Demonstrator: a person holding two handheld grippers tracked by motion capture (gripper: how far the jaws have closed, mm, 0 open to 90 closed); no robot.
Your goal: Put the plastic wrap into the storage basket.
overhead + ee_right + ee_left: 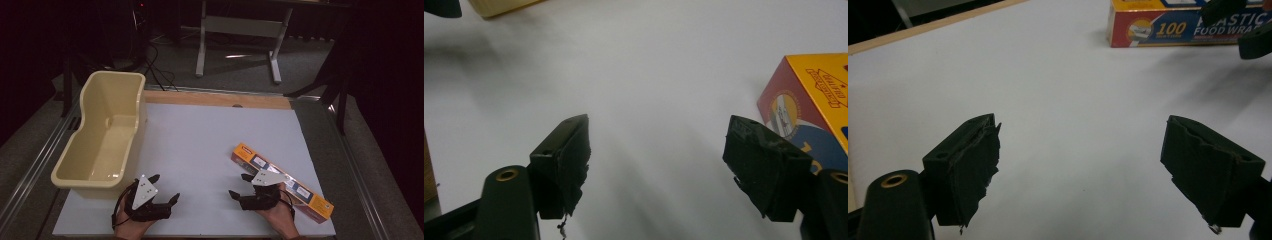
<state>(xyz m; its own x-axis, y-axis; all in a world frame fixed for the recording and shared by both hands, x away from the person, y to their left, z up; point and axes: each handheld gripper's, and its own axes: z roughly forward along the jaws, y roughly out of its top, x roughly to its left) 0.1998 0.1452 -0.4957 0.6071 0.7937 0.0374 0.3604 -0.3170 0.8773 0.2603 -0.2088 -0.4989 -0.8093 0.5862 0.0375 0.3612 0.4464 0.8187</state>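
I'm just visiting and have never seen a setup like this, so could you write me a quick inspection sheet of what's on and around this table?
Surface: white table top, wooden strip along its far edge.
Job's things: long orange food wrap box lying flat at the right; cream plastic tub at the left edge, with nothing in it.
Clutter: nothing seen.
Grippers: left gripper and right gripper are both hand-held near the front edge, fingers apart, nothing between them; the right one sits beside the box.
Cables: black cable loops from the left gripper.
Surroundings: dark room, grey floor, a grey table frame behind.
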